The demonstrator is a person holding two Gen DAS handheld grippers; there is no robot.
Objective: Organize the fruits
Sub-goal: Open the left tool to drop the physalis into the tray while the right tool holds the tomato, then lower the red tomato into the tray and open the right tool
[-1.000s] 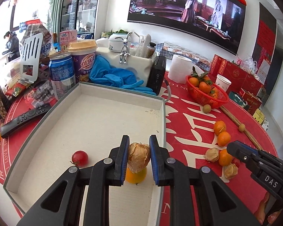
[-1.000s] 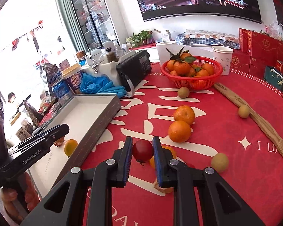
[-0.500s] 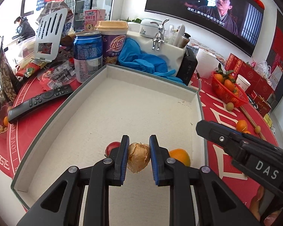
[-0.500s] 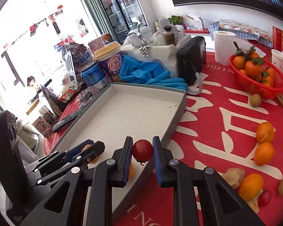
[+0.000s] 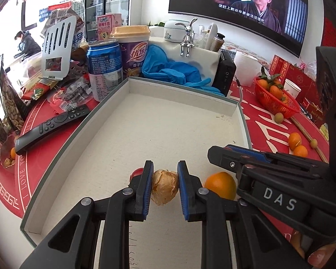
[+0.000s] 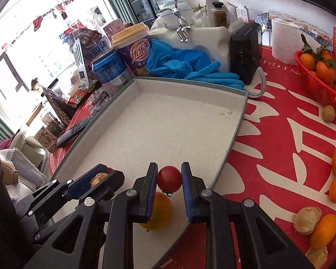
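**Both grippers over the tray, each holding a fruit**

So the big thing was the round table with the red cloth [image 6: 280,139], cluttered along its far side. On it sat a wide, shallow white tray [image 5: 132,89], mostly bare inside. Far right of the tray was a red basket [image 6: 318,89] full of oranges, and some loose oranges and papery husked fruits lay on the cloth to the right. Behind the tray were blue gloves [image 5: 174,71], a blue can [image 5: 104,67] and a purple cup [image 5: 133,49], with a black remote [image 5: 51,125] on the left.

The left gripper [image 5: 164,187] was over the near end of the tray, clamped on a husked fruit [image 5: 164,187] that sat squeezed between its pads. A red tomato [image 5: 137,172] peeked out just left of it on the tray floor, and an orange [image 5: 220,185] lay just to the right.

The right gripper [image 6: 169,180] was right beside it, also over the near end of the tray, pinching a small tomato [image 6: 169,179] between its pads, with that orange below it.
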